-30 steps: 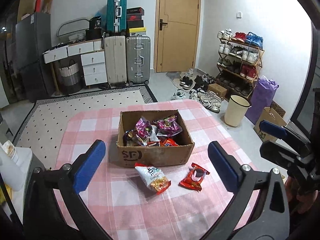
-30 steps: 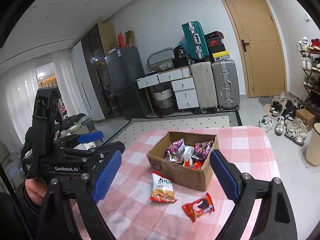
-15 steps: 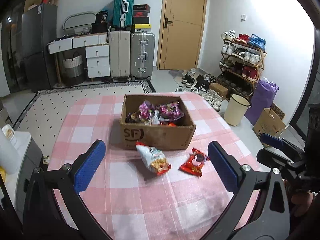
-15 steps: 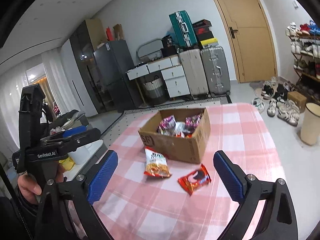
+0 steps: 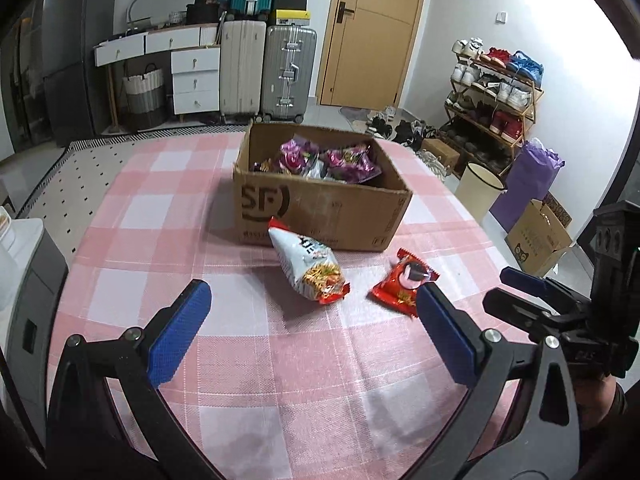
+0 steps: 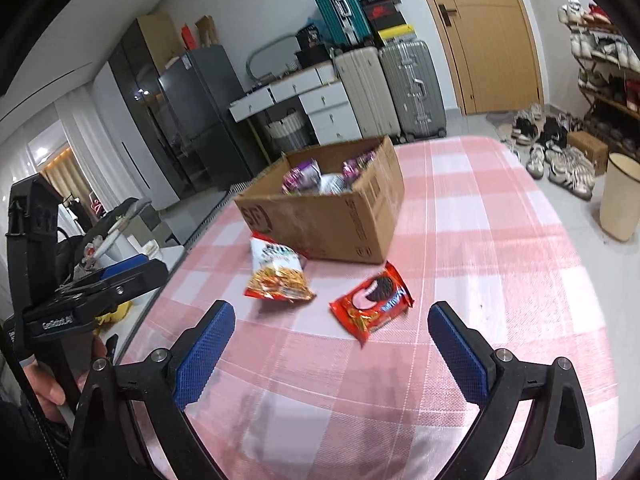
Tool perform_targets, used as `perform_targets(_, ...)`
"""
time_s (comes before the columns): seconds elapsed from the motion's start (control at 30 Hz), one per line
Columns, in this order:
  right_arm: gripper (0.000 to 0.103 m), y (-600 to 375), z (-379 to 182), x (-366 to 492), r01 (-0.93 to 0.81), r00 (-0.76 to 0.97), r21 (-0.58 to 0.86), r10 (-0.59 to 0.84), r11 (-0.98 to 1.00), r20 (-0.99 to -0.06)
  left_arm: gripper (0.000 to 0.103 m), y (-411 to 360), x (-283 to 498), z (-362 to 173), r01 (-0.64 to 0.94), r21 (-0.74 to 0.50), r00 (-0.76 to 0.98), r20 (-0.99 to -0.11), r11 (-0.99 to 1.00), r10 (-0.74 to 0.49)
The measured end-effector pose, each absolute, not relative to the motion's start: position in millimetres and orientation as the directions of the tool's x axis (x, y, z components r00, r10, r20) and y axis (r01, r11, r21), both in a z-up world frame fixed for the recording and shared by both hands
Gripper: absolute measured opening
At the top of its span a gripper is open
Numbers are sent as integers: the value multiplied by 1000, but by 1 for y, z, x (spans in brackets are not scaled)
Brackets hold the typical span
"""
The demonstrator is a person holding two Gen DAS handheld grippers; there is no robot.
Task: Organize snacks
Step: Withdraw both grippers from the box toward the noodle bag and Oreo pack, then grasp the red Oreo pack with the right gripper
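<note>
Pink-checked surface: 2 packets lie before the cardboard box. Your right gripper, fingers spread and empty, faces the cookie packet; your left gripper, likewise open, faces the noodle-snack bag.

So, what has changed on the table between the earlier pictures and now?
Both tools came down and forward toward the loose packets: the left tool faces the white chip bag, the right tool faces the red cookie packet. Both are open and hold nothing. The two packets and the cardboard box lie where they were.
</note>
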State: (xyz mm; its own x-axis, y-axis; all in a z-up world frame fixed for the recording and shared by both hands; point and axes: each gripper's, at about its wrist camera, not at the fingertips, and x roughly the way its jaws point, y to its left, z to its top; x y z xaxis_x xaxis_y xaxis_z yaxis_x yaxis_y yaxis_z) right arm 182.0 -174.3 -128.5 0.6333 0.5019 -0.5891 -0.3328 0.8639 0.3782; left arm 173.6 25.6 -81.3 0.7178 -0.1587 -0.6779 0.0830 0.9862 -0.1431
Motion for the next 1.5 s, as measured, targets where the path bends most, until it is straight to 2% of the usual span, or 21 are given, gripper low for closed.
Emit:
perform_targets(0.63, 99, -165, -204, 254, -241, 526, 444, 501, 863, -687, 102, 33, 220, -159, 77, -202, 634, -746, 976, -204)
perform_targets(0.87, 88, -153, -214, 273, -225, 532, 418, 470, 880, -704, 102, 38, 228, -177, 61, -230, 611, -761, 971, -218)
perform_targets(1.13, 68, -120, -216, 274, -269, 566, 185, 310, 945, -764, 102, 40, 235, -185, 50, -245, 601, -767, 968, -225)
perform_targets(1.27, 57, -118, -217, 275, -281, 566, 178, 313, 943, -763, 102, 42, 236, -186, 43, -252, 600, -767, 967, -226)
perform_targets(1.5, 49, -128, -216, 272, -279, 562, 239, 360, 930, -745, 102, 49, 221, -185, 31, -254, 604, -766, 967, -220)
